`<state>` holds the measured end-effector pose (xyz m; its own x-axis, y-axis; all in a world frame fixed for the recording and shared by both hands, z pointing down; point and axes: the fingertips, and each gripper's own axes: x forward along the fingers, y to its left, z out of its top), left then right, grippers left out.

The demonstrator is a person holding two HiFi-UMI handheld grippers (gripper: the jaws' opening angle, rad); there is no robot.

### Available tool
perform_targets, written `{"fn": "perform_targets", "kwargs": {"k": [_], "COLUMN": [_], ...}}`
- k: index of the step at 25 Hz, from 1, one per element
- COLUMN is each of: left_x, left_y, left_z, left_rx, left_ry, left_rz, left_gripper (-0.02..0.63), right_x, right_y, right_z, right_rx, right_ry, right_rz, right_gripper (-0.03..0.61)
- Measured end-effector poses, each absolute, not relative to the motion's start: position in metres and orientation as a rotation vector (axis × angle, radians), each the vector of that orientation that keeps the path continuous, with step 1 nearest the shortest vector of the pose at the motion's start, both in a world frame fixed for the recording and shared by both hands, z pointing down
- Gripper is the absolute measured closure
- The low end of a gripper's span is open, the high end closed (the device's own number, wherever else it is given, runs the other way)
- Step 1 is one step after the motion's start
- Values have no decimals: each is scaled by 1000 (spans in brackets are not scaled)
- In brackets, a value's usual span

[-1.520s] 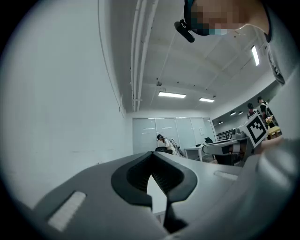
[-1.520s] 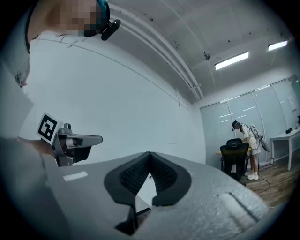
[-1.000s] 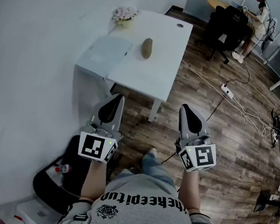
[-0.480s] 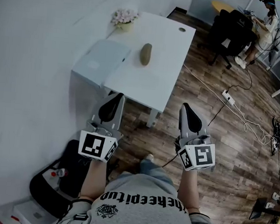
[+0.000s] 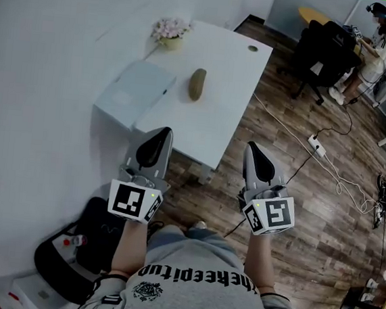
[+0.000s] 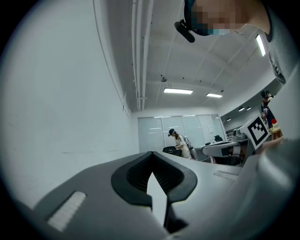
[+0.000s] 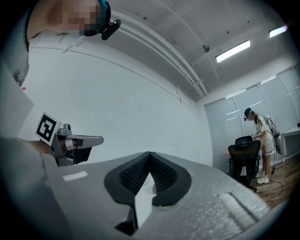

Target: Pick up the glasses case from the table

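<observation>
The glasses case (image 5: 197, 84), an olive-brown oblong, lies on the white table (image 5: 219, 98) far ahead in the head view. My left gripper (image 5: 162, 132) and right gripper (image 5: 250, 147) are held side by side in front of my body, short of the table's near edge and well away from the case. Both point roughly level and slightly upward. The jaws of the left gripper (image 6: 151, 154) meet at the tips with nothing between them. The right gripper (image 7: 149, 154) is shut and empty as well. Neither gripper view shows the case or the table.
A pot of pale flowers (image 5: 169, 31) stands at the table's far left corner, and a flat grey box (image 5: 132, 94) lies at its left edge. A white wall runs along the left. A black bag (image 5: 79, 241) sits on the floor. Cables and a power strip (image 5: 317, 146) cross the wood floor; a person (image 5: 377, 39) stands by a black chair (image 5: 321, 54).
The table and the case have drawn nearer in the head view as I walk toward them. Both grippers keep the same shut pose in front of me.
</observation>
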<state>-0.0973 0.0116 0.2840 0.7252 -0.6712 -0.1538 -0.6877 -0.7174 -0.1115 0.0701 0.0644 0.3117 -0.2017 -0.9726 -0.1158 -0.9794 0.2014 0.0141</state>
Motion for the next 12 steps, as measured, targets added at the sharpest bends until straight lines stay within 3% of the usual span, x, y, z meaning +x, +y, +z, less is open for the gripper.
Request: {"fn": "perform_targets", "kwargs": {"k": [12], "left_x": [-76], "left_y": [-11], "left_z": [294], "left_rx": [-2771], "left_ry": [1120], "left_rz": [87], "left_gripper": [595], "right_x": [88], "right_y": [34], "right_z": [323], "right_rx": [-1881], "right_ry": [2385], "right_rz": [56], "right_gripper": [577]}}
